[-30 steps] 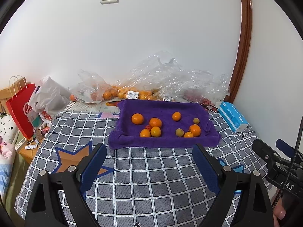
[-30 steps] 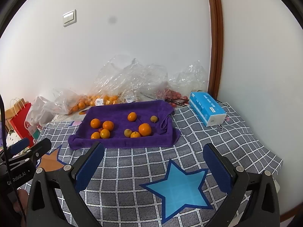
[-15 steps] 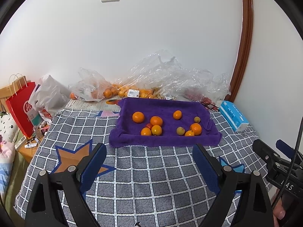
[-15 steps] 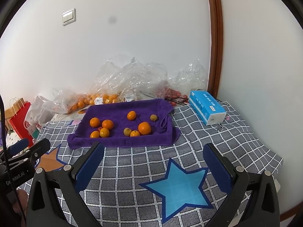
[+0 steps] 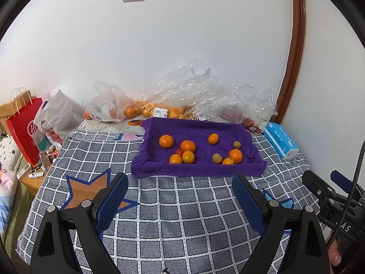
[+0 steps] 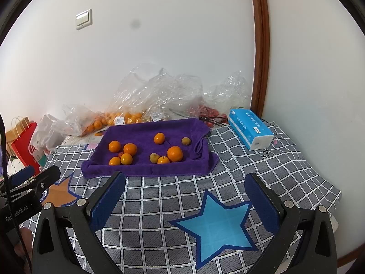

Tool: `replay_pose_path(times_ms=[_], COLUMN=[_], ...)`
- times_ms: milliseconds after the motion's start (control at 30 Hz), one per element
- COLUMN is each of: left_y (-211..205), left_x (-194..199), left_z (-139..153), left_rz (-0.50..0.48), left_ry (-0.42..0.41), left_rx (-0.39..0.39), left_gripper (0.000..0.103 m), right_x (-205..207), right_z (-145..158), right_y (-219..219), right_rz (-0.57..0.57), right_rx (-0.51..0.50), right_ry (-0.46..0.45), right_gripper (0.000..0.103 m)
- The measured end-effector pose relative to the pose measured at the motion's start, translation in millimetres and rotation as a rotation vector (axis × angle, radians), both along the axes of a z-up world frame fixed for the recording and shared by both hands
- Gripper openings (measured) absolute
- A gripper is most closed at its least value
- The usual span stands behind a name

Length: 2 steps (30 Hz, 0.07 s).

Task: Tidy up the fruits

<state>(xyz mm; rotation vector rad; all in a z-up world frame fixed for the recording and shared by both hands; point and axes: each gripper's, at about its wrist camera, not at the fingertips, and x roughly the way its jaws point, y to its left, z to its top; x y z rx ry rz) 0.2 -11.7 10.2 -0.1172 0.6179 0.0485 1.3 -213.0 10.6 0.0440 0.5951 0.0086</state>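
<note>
A purple towel (image 5: pixel 196 130) (image 6: pixel 141 134) lies spread at the far side of the grey checked cloth (image 5: pixel 182 210). On it rest several oranges (image 5: pixel 166 141) (image 6: pixel 175 153), two small yellow-green fruits (image 5: pixel 217 158) (image 6: pixel 154 158) and one small red fruit (image 5: pixel 179 152). My left gripper (image 5: pixel 179 179) hovers open in front of the towel's near edge, with nothing between its blue pads. My right gripper (image 6: pixel 184 177) is also open and empty, short of the towel's near right part. Each gripper shows at the edge of the other's view.
Clear plastic bags (image 5: pixel 205 96), some holding more oranges (image 5: pixel 134 110), pile up against the wall behind the towel. A blue tissue pack (image 6: pixel 249 131) lies at the right. A red paper bag (image 5: pixel 22 127) and clutter stand off the cloth's left edge.
</note>
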Motion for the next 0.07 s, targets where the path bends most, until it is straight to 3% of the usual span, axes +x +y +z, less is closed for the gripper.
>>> replay_pose_path(times_ms=[67], left_y=[0.3], left_x=[0.5], left_z=[-0.2], left_rz=[0.002], left_ry=[-0.002], left_rx=[-0.003], left_gripper=[0.094], right_x=[0.6], right_z=[-0.4], right_y=[1.1], right_rz=[0.002], right_rx=[-0.002], right_ry=[0.0], right_gripper=[0.103])
